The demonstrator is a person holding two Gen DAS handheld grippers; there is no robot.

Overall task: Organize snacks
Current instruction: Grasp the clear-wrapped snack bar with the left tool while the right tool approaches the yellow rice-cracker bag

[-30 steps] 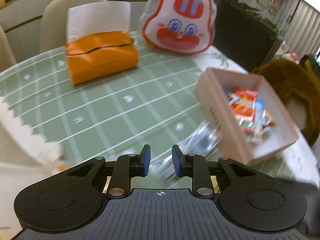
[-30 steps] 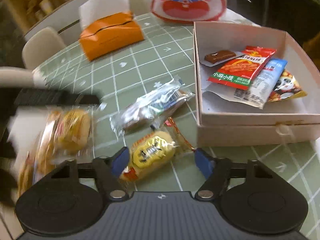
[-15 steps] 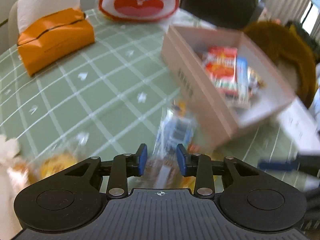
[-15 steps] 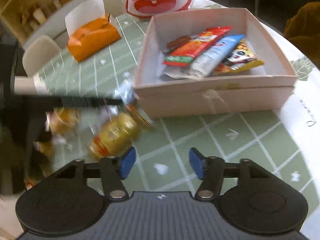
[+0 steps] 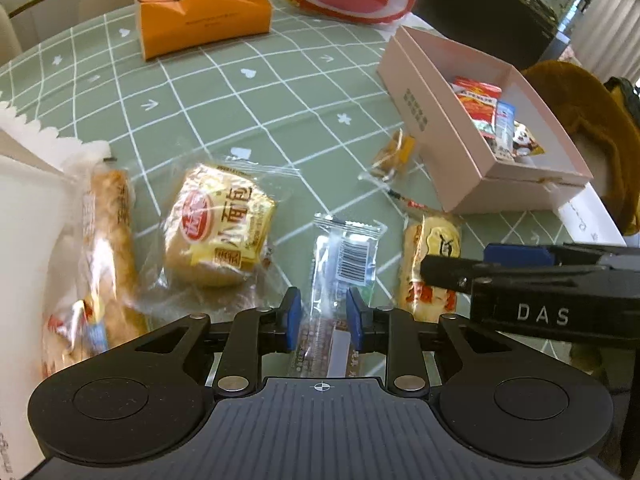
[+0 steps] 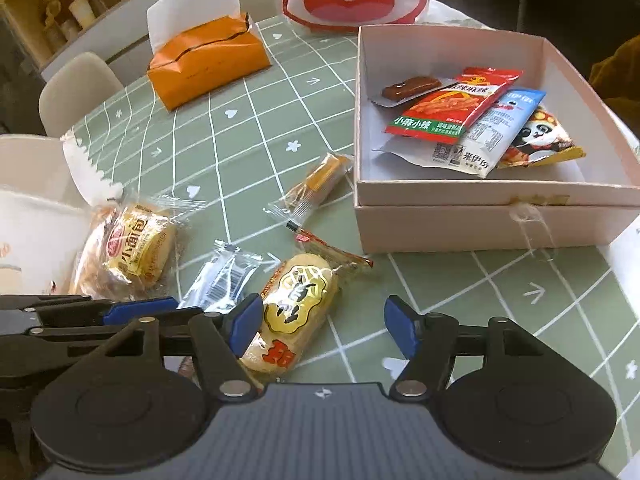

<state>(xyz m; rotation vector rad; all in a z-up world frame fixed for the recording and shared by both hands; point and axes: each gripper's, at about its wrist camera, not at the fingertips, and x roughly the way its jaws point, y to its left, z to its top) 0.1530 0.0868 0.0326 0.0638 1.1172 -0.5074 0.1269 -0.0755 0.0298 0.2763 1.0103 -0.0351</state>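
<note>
The left gripper (image 5: 323, 316) is narrowly parted astride a clear barcode-printed wrapper (image 5: 345, 258), contact uncertain. The right gripper (image 6: 324, 328) is spread wide, its left finger against a yellow oval rice-cracker packet (image 6: 294, 304). Five loose snacks are counted on the green checked tablecloth (image 6: 256, 128); four packets lie in the pink cardboard box (image 6: 496, 200) near the tabletop's right edge. Bare cloth is seen toward the far edge.

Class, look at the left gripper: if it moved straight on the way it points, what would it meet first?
Probably the clear barcoded snack packet, already lying between the open left gripper jaws; depth is hard to judge.
</note>
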